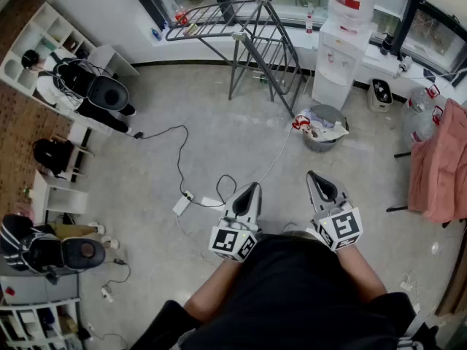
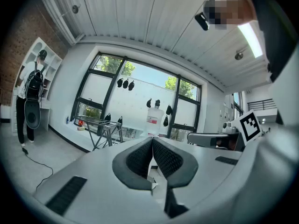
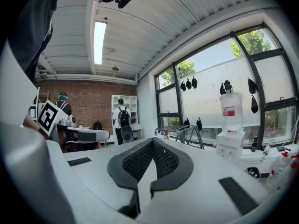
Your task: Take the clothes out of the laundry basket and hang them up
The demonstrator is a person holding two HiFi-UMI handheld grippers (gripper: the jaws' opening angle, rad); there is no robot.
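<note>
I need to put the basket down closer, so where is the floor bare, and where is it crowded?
Bare floor lies before the drying rack, between the black cable and the laundry basket, and again between the basket and the pink cloth. It is crowded around the power strip, where cables cross, and beside the water dispenser.

Head view downward, others level — rack [image 1: 235,35] shared
</note>
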